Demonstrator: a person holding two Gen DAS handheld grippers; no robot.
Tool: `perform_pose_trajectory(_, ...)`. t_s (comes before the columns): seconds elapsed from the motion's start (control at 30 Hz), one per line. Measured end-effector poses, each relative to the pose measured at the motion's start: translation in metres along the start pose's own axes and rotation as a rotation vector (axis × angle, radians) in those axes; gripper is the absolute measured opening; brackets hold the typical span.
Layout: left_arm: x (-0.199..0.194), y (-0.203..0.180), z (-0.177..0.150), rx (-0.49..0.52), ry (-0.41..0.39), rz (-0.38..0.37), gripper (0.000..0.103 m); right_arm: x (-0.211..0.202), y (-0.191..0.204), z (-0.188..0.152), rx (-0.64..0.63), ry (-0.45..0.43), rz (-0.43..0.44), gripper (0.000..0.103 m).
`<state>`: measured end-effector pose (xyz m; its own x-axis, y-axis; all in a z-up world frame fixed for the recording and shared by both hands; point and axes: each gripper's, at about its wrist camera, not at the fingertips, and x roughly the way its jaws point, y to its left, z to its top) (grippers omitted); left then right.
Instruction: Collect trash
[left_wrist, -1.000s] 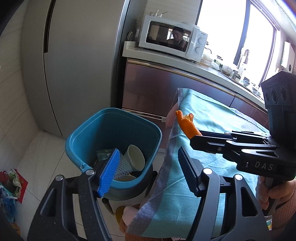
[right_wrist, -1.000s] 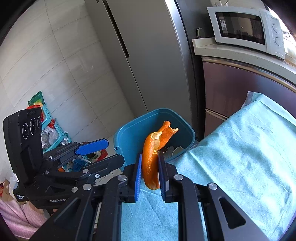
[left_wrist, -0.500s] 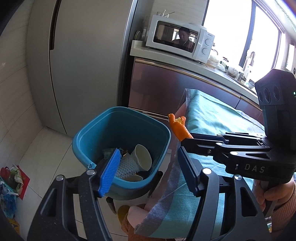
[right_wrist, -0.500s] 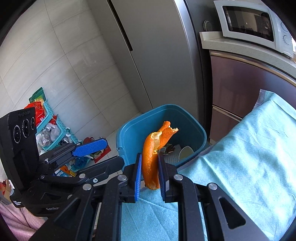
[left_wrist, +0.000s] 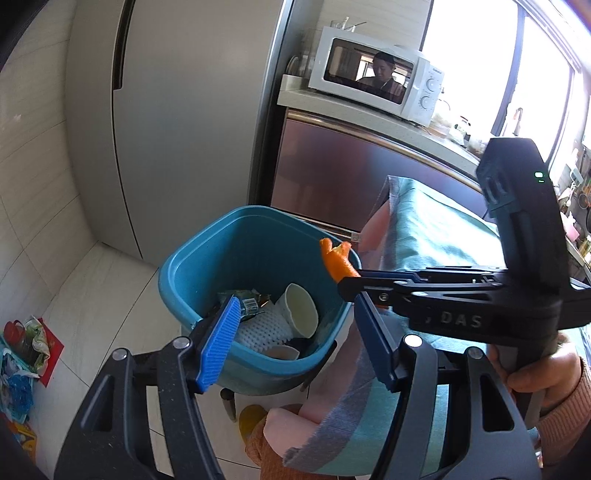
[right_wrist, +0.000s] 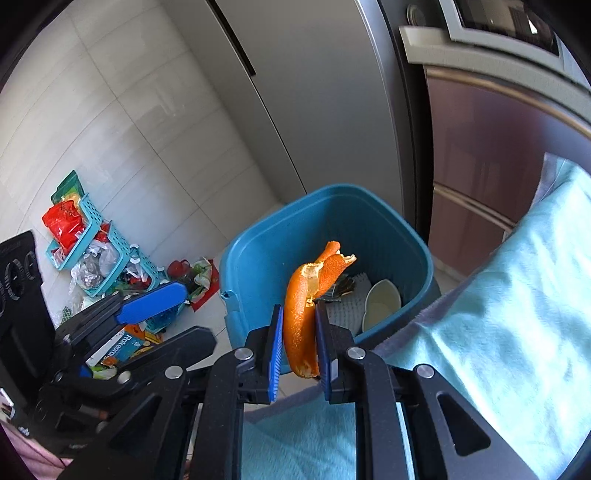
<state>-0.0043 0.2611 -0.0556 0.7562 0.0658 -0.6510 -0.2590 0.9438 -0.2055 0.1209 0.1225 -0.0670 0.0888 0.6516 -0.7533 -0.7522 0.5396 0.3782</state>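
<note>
Left wrist view: the left tool (left_wrist: 295, 339) hangs open and empty, with the blue bin (left_wrist: 192, 266) straight ahead below it. The right tool (left_wrist: 347, 286) pokes in from the side, orange peel (left_wrist: 334, 260) at its tip by the rim.

Right wrist view: the right tool (right_wrist: 298, 341) pinches the orange peel (right_wrist: 303, 314) mid-length, the bin (right_wrist: 258, 251) just beyond. Curled, ragged-edged, bright orange; I'd guess light, floppy and a bit slick, so a mid-strip grip suits it.

Bin (right_wrist: 258, 251) mouth open above; cloth-covered table (right_wrist: 517, 314) edge crowds its right side.
</note>
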Motion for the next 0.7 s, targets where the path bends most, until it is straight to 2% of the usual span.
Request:
perform_pose_trajectory(0.27, 0.001, 0.007, -0.003, -0.023, 0.008, 0.014, 0.063, 0.018, -0.002, 0.009, 0.037, 0.045, -0.010, 0.017)
perform_pose_trajectory(0.5, -0.003, 0.010, -0.004, -0.031, 0.003, 0.014, 0.063, 0.006, -0.008, 0.004, 0.068, 0.005, 0.004, 0.018)
perform_pose_trajectory(0.6, -0.006, 0.007, -0.004, -0.027, -0.008, 0.003, 0.064, -0.012, -0.011, -0.002, 0.071, -0.044, -0.003, 0.031)
perform_pose_trajectory(0.7, -0.010, 0.001, -0.004, -0.016, -0.020, -0.019, 0.066, -0.037, -0.012, -0.010, 0.071, -0.101, -0.022, 0.035)
